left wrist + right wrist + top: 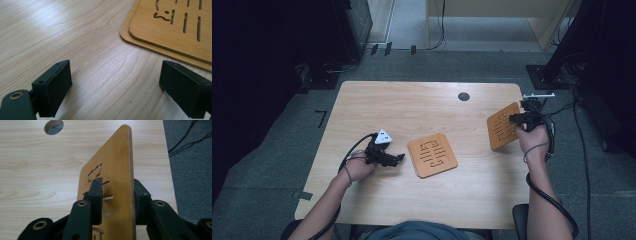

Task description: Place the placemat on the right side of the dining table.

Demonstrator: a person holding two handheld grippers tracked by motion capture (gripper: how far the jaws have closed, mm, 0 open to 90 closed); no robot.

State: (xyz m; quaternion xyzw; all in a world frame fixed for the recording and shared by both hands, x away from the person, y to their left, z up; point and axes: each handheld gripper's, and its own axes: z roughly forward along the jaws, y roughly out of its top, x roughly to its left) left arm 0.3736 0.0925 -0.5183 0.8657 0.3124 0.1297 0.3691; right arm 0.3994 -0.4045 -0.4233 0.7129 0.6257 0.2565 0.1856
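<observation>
Standing tilted on its edge near the table's right side, at about three o'clock from the table's middle, a square bamboo trivet with slot cut-outs (502,126) sits between the jaws of the right gripper (516,119). In the right gripper view that slotted bamboo board (117,170) rises nearly upright, one black jaw lying against its slotted face and the other behind its back; the jaws are narrow, with the board between them, and whether the pads press firmly or stand a hair off I cannot tell. The person's right hand (533,141) holds the gripper from below, at about five o'clock of the board.

A stack of two flat bamboo trivets with the same slot pattern (432,155) lies near the middle of the light wooden table (412,107), well apart from the raised board, at about eight o'clock from it. In the left gripper view the two stacked boards (172,27) show a rounded corner, the upper one set slightly in from the lower.

The left gripper (398,158) rests low over the table just beside the stack, at its nine o'clock, jaws wide and holding nothing, bare wood between them. A round grommet hole (464,96) sits in the table at twelve o'clock, near the far edge.
</observation>
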